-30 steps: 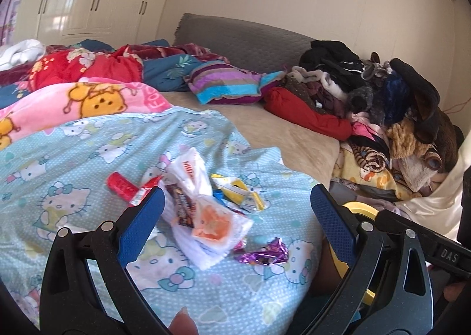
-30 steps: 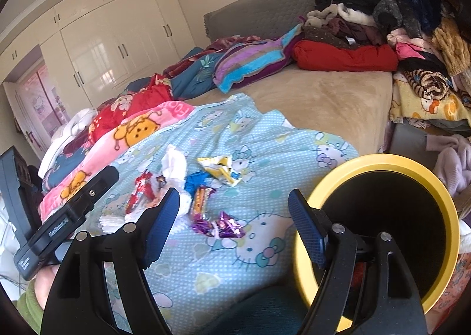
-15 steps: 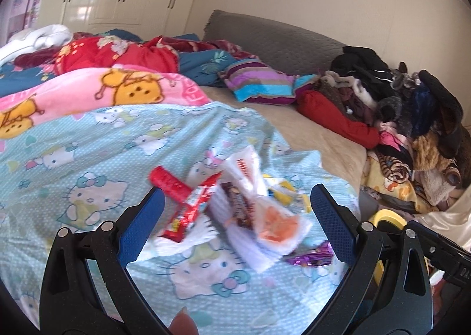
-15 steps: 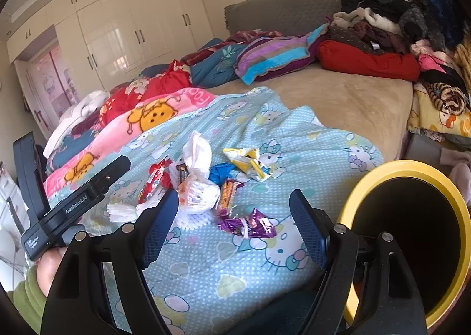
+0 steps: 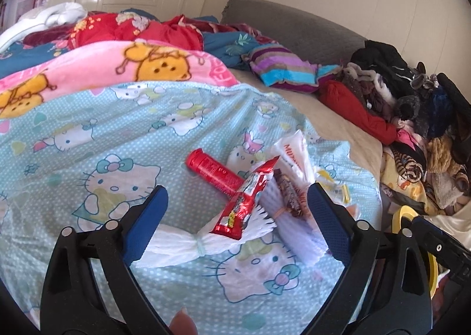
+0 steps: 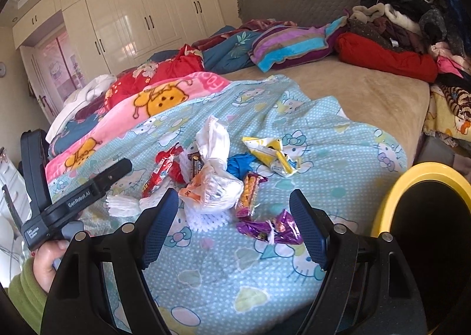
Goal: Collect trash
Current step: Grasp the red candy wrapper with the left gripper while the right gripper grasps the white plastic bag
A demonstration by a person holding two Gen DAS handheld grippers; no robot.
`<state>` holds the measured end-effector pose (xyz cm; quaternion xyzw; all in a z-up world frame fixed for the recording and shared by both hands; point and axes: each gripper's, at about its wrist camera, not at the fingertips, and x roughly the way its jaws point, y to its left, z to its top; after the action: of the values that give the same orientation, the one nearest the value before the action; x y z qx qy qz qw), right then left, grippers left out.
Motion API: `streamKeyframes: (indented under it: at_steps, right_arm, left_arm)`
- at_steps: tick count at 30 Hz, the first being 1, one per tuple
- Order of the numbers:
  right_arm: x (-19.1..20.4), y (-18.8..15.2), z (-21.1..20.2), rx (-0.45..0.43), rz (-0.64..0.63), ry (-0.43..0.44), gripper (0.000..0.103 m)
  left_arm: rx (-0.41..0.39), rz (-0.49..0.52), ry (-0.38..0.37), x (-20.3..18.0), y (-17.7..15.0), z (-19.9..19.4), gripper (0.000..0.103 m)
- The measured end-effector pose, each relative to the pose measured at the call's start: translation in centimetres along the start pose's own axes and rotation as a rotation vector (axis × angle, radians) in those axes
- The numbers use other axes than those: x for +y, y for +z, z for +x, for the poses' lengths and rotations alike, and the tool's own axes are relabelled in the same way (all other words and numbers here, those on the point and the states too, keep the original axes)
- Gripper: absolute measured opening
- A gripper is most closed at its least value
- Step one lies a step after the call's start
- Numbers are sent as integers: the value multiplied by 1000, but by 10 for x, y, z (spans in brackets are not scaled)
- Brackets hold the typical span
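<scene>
Trash lies in a heap on the light-blue cat-print sheet. In the left wrist view I see a red tube, a red candy wrapper, white foam netting and a white plastic bag. My left gripper hovers just short of them. Its jaws are closing, with the red wrapper and netting in line between the fingers but untouched. My right gripper is open above a purple wrapper and an orange snack wrapper. A yellow wrapper and blue wrapper lie further back.
A yellow-rimmed black bin stands off the bed's near right corner. Folded blankets line the left side, and piled clothes fill the far right. A hand in a green sleeve holds the left gripper's body.
Both grippers have come lower and closer to the heap, which now looks larger. The bin has slid toward the right edge of both views. The left fingers stand slightly narrower.
</scene>
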<state>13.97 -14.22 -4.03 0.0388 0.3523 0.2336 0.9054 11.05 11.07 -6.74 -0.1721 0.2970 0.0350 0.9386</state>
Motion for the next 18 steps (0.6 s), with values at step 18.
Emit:
streamKeyframes:
  at_steps: [18]
  right_arm:
    - [4, 3, 66, 89, 78, 14, 74]
  left_arm:
    - [123, -12, -87, 2, 0, 36, 51]
